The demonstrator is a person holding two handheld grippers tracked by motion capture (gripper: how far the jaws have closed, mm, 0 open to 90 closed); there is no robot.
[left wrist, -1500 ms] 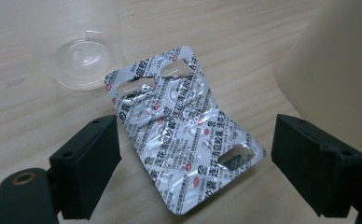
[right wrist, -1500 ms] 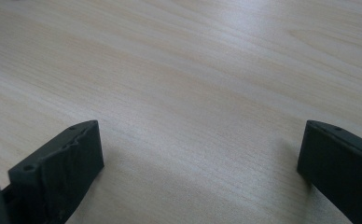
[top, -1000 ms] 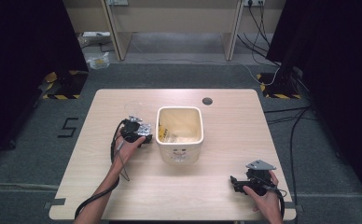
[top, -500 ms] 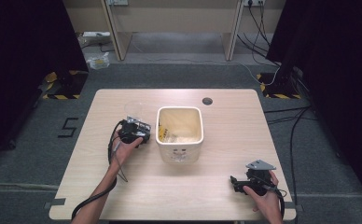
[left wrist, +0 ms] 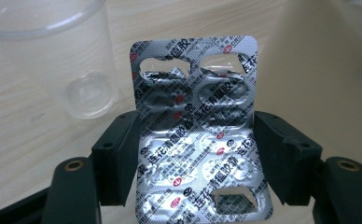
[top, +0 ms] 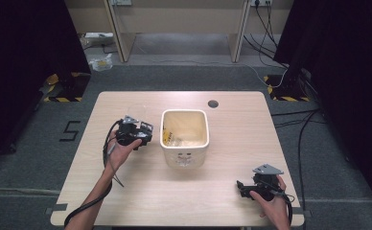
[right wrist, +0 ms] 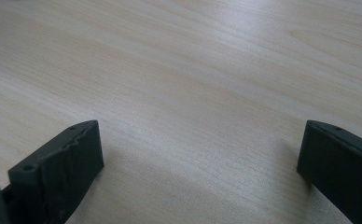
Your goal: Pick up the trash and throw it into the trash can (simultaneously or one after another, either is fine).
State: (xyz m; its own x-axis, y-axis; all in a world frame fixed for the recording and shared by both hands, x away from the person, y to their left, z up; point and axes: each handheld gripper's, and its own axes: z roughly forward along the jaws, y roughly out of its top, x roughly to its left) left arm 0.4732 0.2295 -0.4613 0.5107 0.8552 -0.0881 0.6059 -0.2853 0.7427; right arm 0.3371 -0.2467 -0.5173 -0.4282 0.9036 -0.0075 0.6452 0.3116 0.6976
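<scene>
A silver blister pack (left wrist: 198,140) with red and black print and several burst pockets stands upright between the jaws of my left gripper (left wrist: 200,135), which is shut on it. In the high view the left gripper (top: 134,131) hovers just left of a cream square bin (top: 184,118). A clear plastic cup (left wrist: 53,51) stands on the table right behind the pack, faintly seen as the cup (top: 136,111) from above. My right gripper (top: 255,187) is low over the table's front right corner, and in its own view the right gripper (right wrist: 198,154) is open over bare wood.
The bin holds some yellow and pale scraps (top: 179,140). A round cable hole (top: 213,103) lies near the table's (top: 126,191) far edge. Cables trail from both grippers toward the person. Dark floor and desk legs lie beyond the table.
My left gripper has drifted slightly left, away from the bin, still holding the blister pack. The right gripper has stayed put.
</scene>
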